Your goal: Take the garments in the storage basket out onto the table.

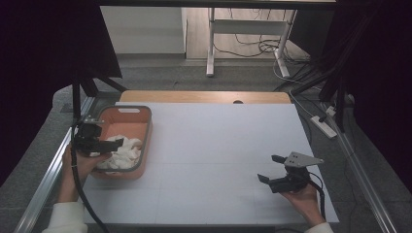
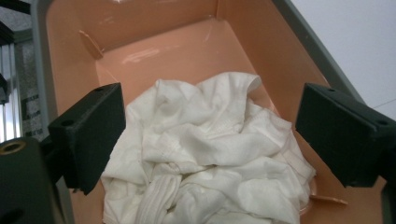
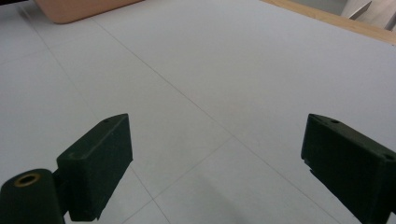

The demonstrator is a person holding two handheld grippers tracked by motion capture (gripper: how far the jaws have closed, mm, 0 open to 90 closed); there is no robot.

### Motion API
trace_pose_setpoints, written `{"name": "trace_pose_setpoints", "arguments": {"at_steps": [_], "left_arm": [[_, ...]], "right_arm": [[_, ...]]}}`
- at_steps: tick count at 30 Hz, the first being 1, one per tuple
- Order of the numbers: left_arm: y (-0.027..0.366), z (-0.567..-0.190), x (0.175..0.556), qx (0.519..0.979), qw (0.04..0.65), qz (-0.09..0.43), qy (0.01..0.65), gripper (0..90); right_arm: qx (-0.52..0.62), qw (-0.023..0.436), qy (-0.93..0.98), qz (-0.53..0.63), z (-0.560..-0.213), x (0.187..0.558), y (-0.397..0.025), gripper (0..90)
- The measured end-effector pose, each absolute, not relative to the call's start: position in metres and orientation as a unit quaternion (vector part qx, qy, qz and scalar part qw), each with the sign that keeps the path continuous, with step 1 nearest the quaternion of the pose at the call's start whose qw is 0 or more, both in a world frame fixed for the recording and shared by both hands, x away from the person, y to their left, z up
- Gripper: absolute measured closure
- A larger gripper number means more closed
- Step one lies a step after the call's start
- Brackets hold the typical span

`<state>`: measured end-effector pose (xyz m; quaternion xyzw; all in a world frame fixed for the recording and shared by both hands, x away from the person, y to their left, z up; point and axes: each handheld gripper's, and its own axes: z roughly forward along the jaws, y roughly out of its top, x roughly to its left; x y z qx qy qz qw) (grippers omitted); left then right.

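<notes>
White tabletop is kept bare for laying out the crumpled white cloth — straddled in the orange basket by the wide-open left gripper, while the right gripper is held apart, empty, at the near right.

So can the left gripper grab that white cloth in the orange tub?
Probably yes. The left gripper hangs over the orange tub with its jaws wide open on either side of the crumpled white cloth. The tub has no lid and nothing lies on the cloth, so the way down looks free.
</notes>
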<state>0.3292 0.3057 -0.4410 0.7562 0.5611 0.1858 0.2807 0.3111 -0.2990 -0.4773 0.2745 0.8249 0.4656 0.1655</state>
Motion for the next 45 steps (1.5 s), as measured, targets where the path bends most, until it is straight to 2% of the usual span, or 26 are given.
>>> {"name": "trace_pose_setpoints", "arguments": {"at_steps": [20, 45], "left_arm": [[0.300, -0.456, 0.337, 0.784, 0.242, 0.123, 0.558, 8.7], [0.297, -0.470, 0.352, 0.799, 0.178, 0.100, 0.566, 8.0]], "right_arm": [[0.273, 0.163, 0.829, 0.461, -0.479, 0.311, -0.297, 8.9], [0.273, 0.169, 0.829, 0.459, -0.481, 0.312, -0.296, 8.9]]}}
